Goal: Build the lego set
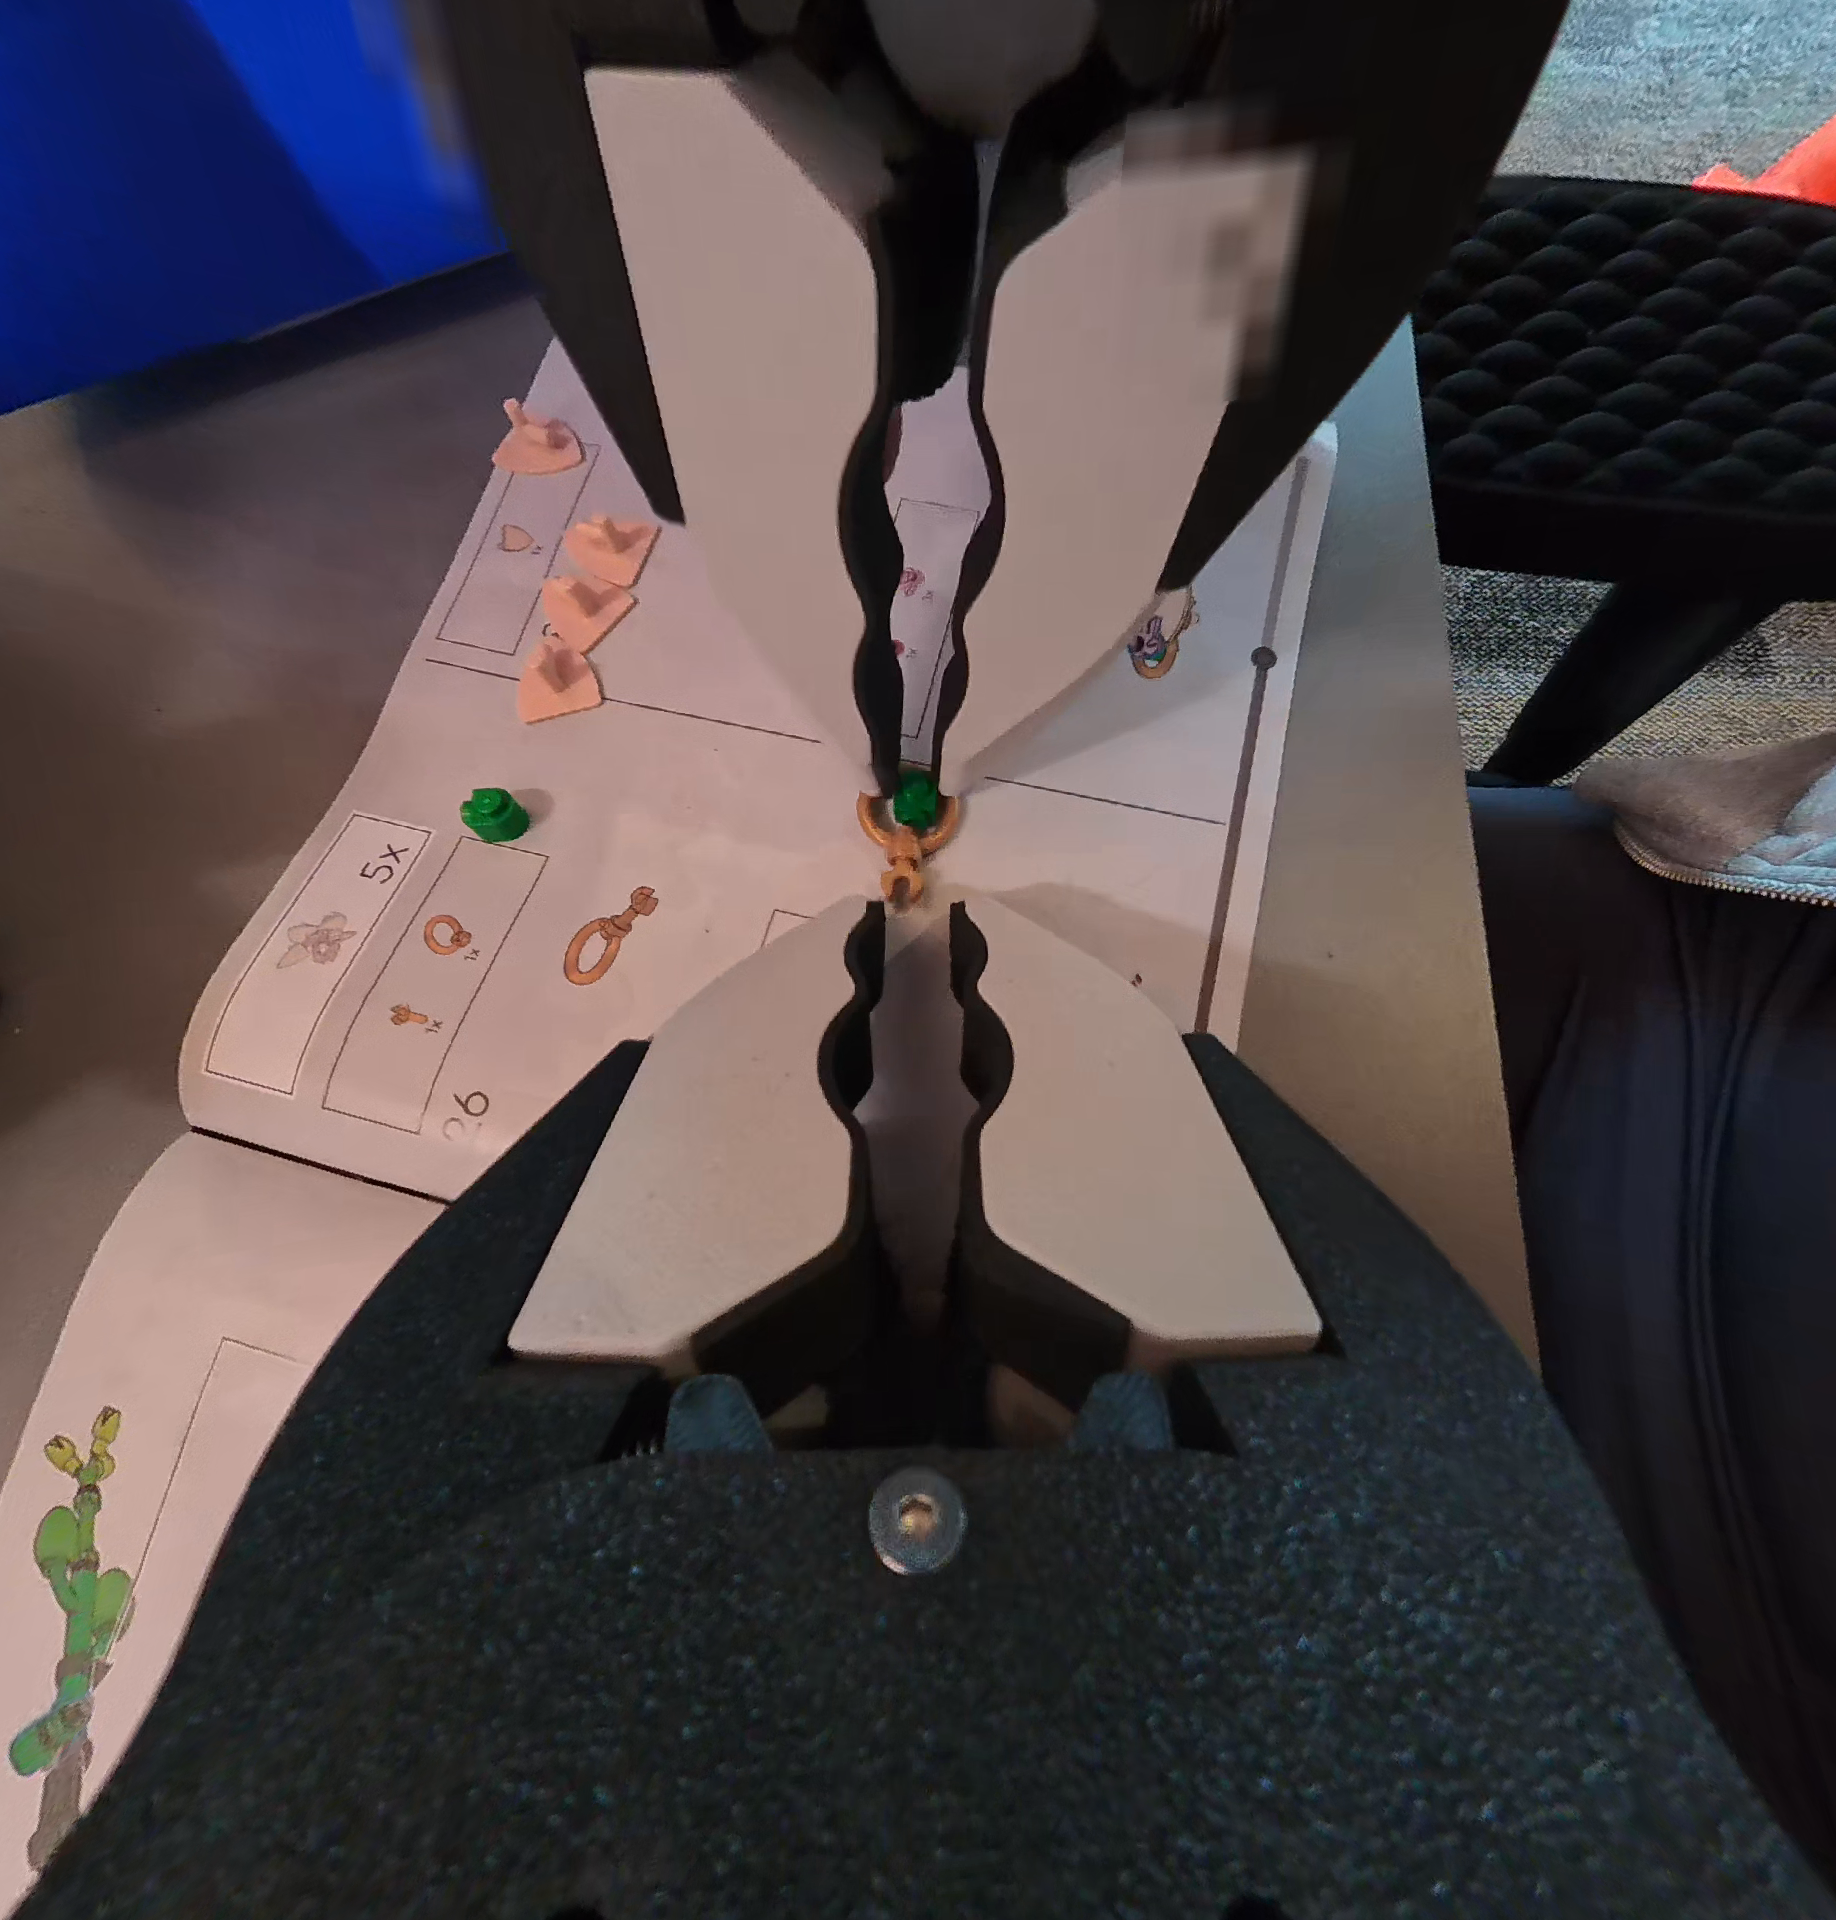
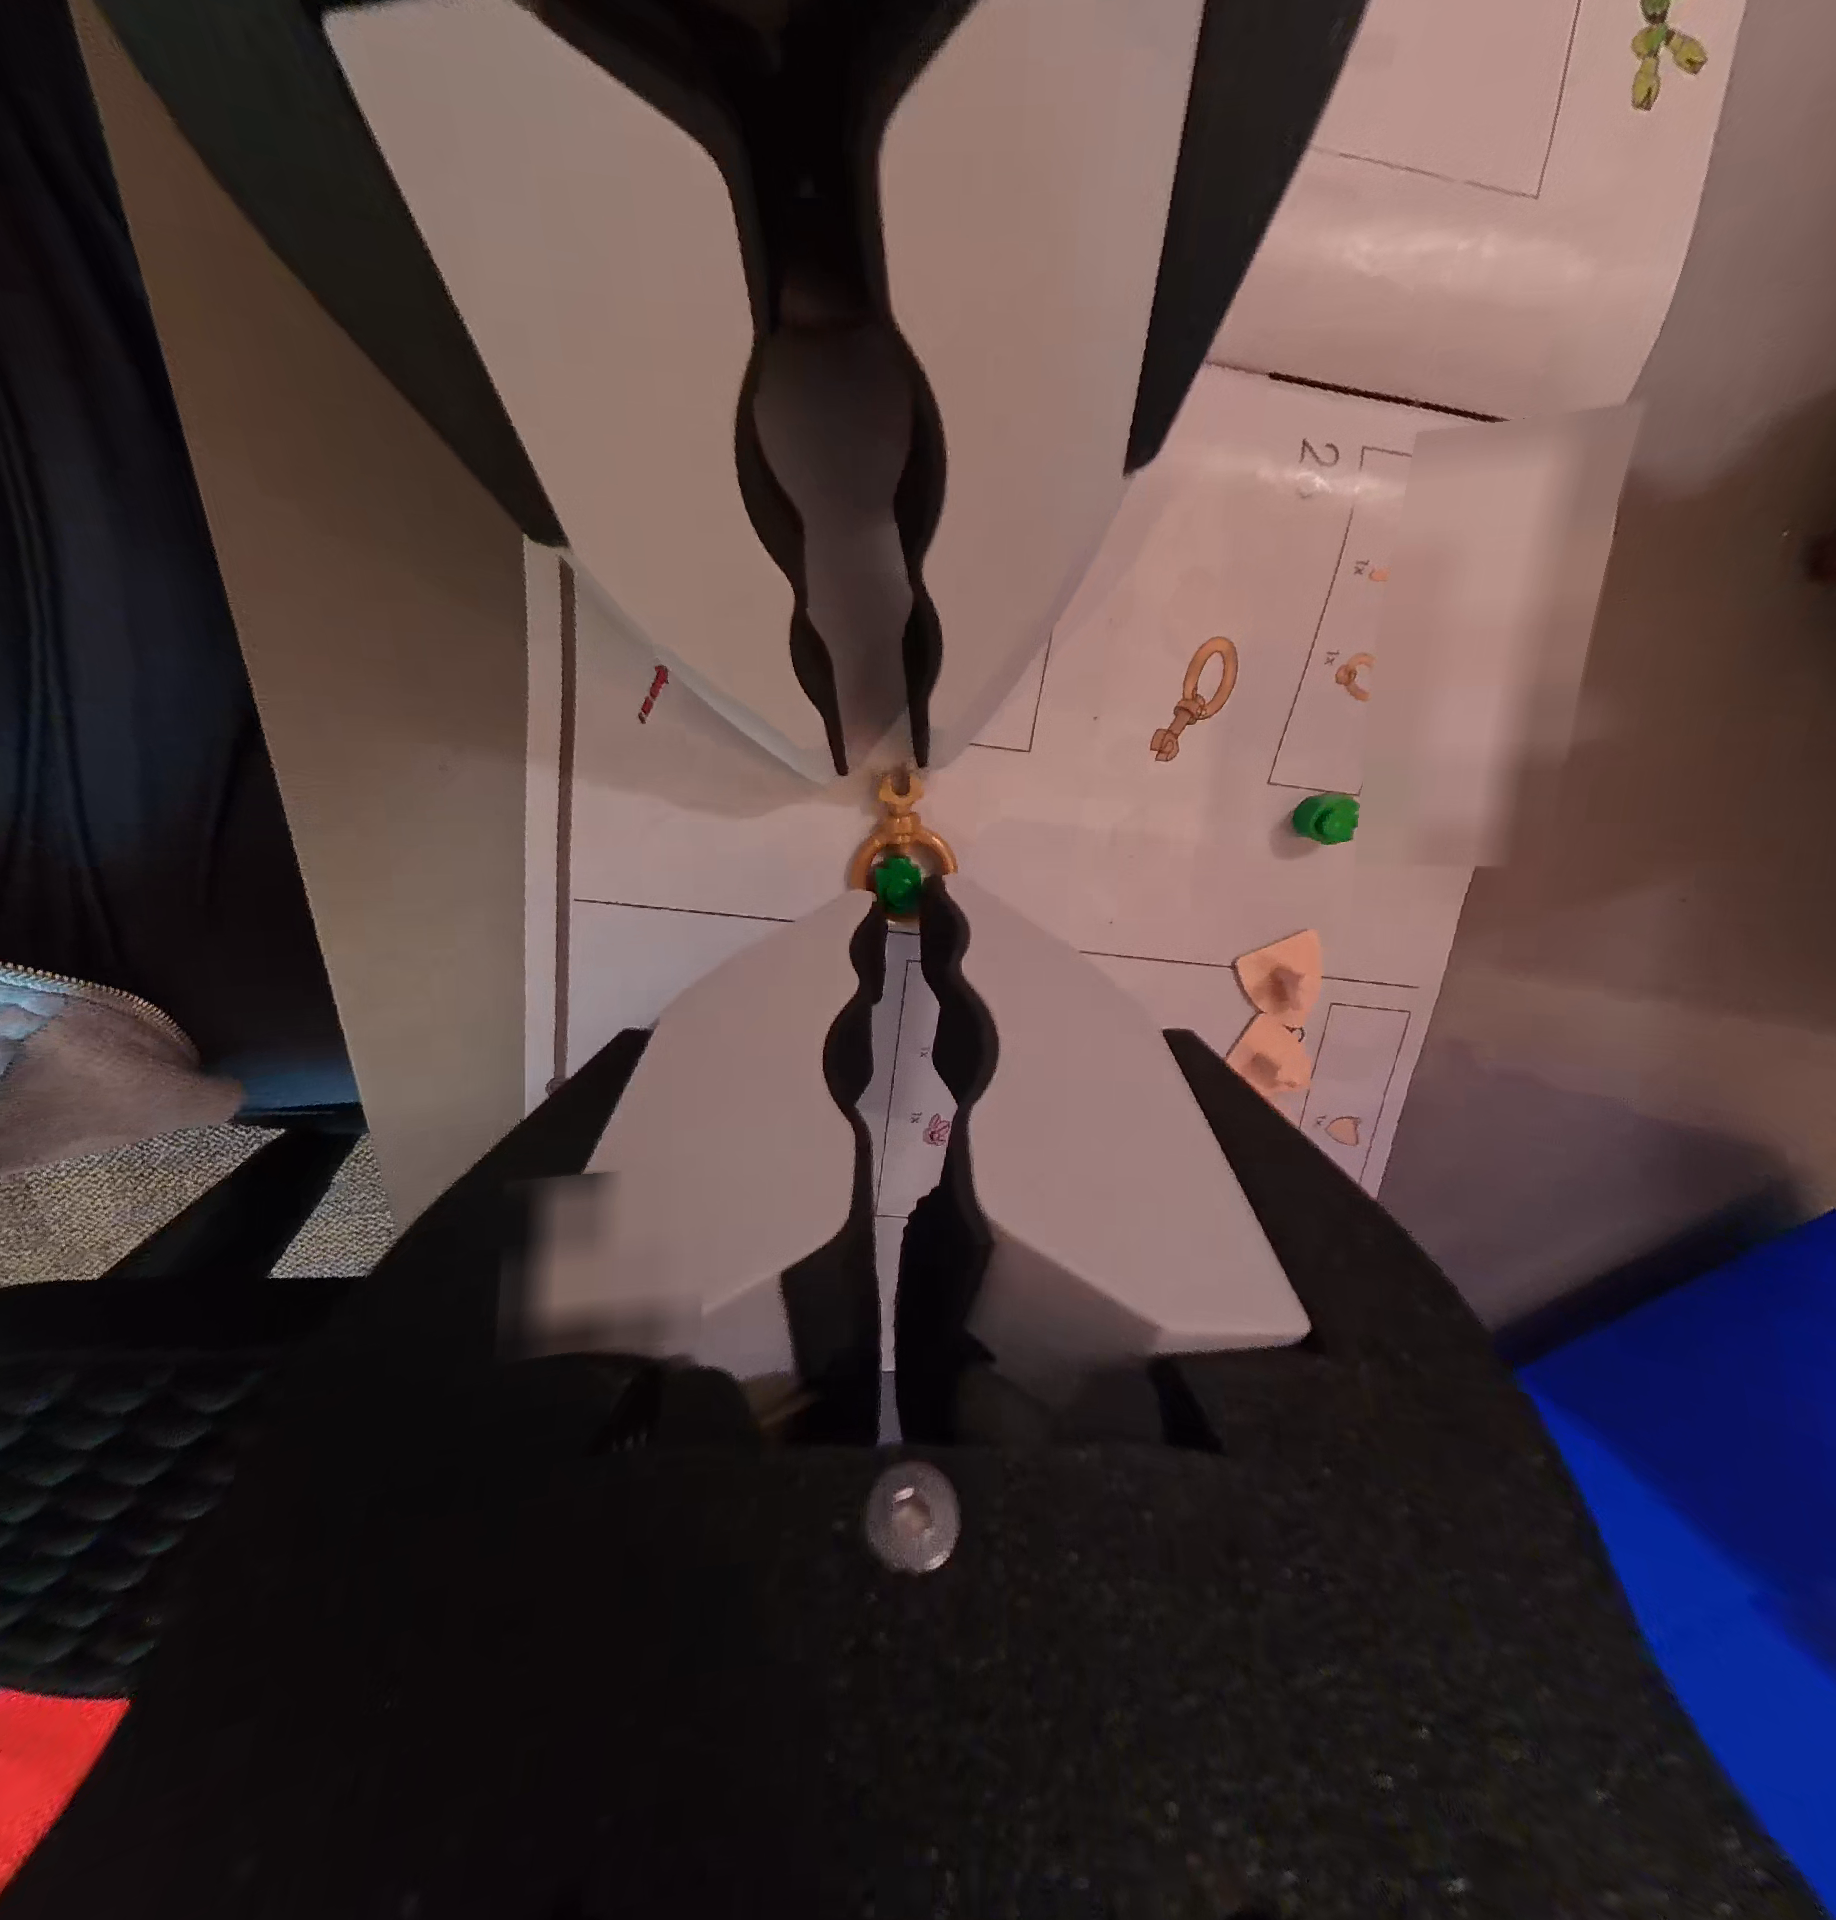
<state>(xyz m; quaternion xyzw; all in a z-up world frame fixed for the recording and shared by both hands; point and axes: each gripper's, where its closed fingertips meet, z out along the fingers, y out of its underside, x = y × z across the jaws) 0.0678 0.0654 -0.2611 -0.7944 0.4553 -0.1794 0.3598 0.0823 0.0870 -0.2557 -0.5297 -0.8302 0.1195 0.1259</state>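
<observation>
A gold ring piece with a short stem (image 1: 901, 868) hangs between my two grippers, which face each other tip to tip over the open instruction booklet (image 1: 685, 831). A green round stud (image 1: 914, 800) sits inside the ring. My right gripper (image 2: 903, 906) is shut on the green stud (image 2: 896, 881) at the ring (image 2: 903, 844). In the left wrist view it comes in from the top (image 1: 912, 774). My left gripper (image 1: 916, 912) has a narrow gap. Its tips are just at the stem's clip end and do not clamp it. The right wrist view shows it at the top (image 2: 881, 767).
A second green stud (image 1: 495, 814) and several pink petal pieces (image 1: 581, 613) lie on the booklet (image 2: 1153, 852). They also show in the right wrist view, stud (image 2: 1324, 821) and petals (image 2: 1278, 987). A blue bin (image 1: 166, 156) stands beyond the booklet. A black chair (image 1: 1672, 343) stands past the table edge.
</observation>
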